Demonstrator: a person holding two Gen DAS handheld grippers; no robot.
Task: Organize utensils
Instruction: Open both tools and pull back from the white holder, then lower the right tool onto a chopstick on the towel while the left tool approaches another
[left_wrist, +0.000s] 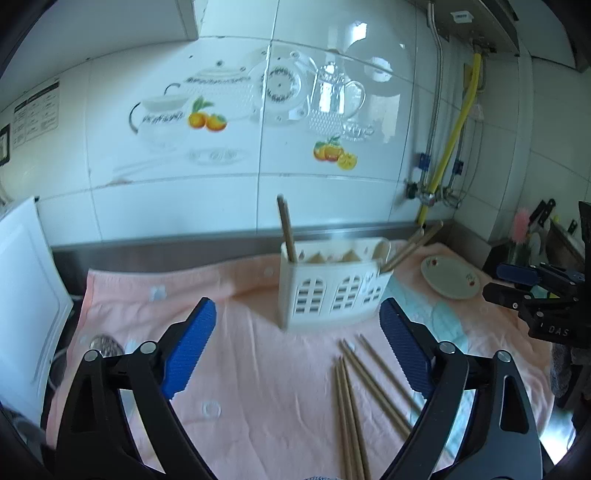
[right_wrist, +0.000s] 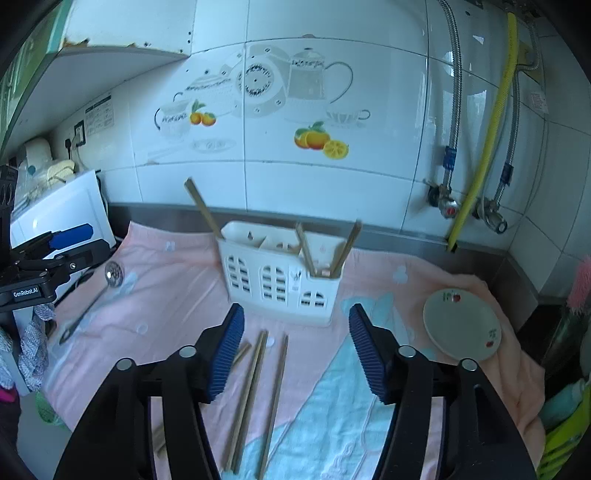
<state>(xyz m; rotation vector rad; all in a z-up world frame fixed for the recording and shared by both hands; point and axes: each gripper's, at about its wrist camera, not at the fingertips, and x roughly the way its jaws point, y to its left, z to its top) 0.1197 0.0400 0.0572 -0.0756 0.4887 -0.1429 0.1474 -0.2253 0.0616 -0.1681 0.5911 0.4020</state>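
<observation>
At the towel's (right_wrist: 177, 258) left edge lies a slotted spoon (right_wrist: 114, 274), its handle end blurred; in the left wrist view only its bowl shows, half hidden behind the left gripper (left_wrist: 297, 325), whose jaws stand wide with nothing between them; seen from the right wrist view, that gripper's body reads "GenRobot.AI". Toward the towel's back edge stands the white utensil holder (right_wrist: 273, 280), softened by motion blur, with one chopstick (right_wrist: 201, 206) leaning out of its left compartment and two more (right_wrist: 325, 247) in its right one; what fills the middle cannot be made out. Loose chopsticks (right_wrist: 255, 384) lie on the towel in front of the holder, their near ends cut off by the frame; the right gripper (right_wrist: 297, 326) hangs over them, jaws partly apart and empty; its side reads "DAS" in the left wrist view. A small plate (right_wrist: 461, 325) sits near the towel's right edge.
</observation>
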